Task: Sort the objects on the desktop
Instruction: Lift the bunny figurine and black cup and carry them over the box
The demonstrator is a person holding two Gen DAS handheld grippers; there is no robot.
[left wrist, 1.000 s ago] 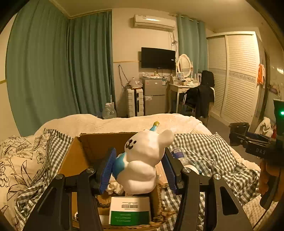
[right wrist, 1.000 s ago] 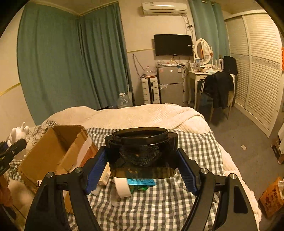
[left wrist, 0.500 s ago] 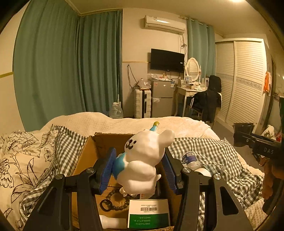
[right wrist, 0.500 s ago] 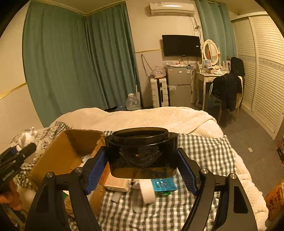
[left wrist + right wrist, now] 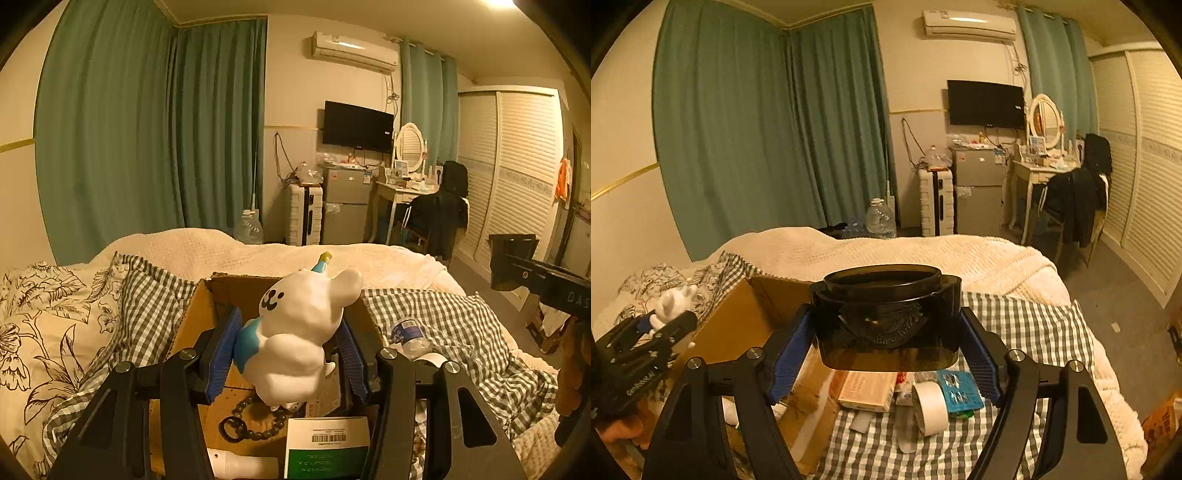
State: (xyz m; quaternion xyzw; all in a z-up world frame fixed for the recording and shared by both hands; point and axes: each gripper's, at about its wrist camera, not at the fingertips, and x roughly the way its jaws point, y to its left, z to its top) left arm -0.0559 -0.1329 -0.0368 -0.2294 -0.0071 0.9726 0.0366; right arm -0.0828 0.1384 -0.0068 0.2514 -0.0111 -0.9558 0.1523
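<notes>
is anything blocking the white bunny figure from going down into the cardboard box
Nothing visible blocks it. The left tongs hold the white bunny figure over the open cardboard box; a bead bracelet and green-and-white box already lie on its floor.

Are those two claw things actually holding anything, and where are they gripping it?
Yes. The left gripper squeezes a white bunny figure around its body; the right gripper clamps a dark plastic container by its sides.

The toy (image 5: 295, 332) looks smooth, glossy white plastic or vinyl. The box (image 5: 192, 332) is matt brown cardboard. The container (image 5: 886, 317) is dark, glossy, see-through plastic. Claw pads (image 5: 225, 350) are ribbed blue rubber. The bed (image 5: 1034, 332) wears checked cloth.
</notes>
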